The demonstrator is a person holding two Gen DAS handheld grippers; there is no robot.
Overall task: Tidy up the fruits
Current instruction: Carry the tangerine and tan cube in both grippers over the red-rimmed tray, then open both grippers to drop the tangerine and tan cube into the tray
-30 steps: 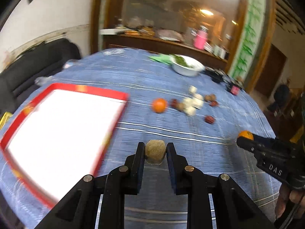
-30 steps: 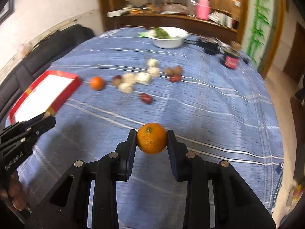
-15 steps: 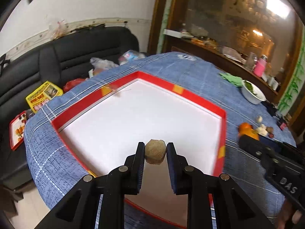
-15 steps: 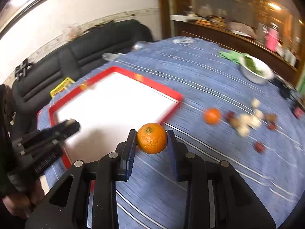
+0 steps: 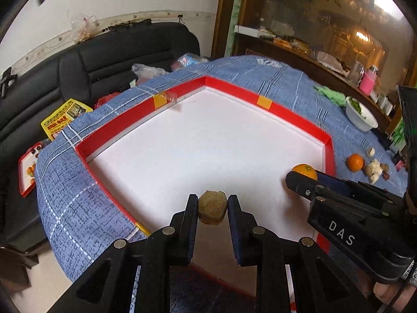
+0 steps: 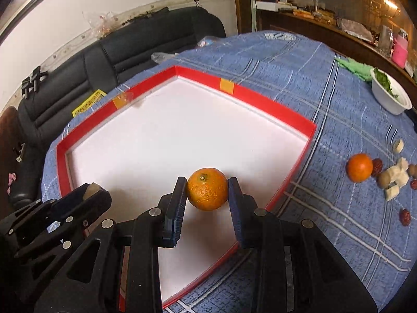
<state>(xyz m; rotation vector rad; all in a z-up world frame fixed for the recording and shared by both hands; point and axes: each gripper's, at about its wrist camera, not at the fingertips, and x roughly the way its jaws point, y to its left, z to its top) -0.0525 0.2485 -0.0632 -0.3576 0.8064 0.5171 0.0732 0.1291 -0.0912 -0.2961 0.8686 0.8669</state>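
Observation:
My left gripper (image 5: 211,210) is shut on a small brown rough-skinned fruit (image 5: 211,210) and holds it over the near part of the red-rimmed white tray (image 5: 235,90). My right gripper (image 6: 207,191) is shut on an orange (image 6: 207,192) and holds it over the tray's (image 6: 260,96) near right part. In the left wrist view the right gripper (image 5: 299,180) comes in from the right with the orange (image 5: 305,170) at its tip. The left gripper (image 6: 91,191) shows at lower left in the right wrist view.
A second orange (image 6: 359,167) lies on the blue cloth right of the tray among pale chunks (image 6: 396,176) and red dates (image 6: 404,217). A white bowl of greens (image 6: 389,94) stands farther back. A black sofa (image 6: 117,49) is behind the table's left edge.
Both grippers have moved in over the tray with their fruits. The tray now fills more of both views, and the right gripper sits closer to the left one.

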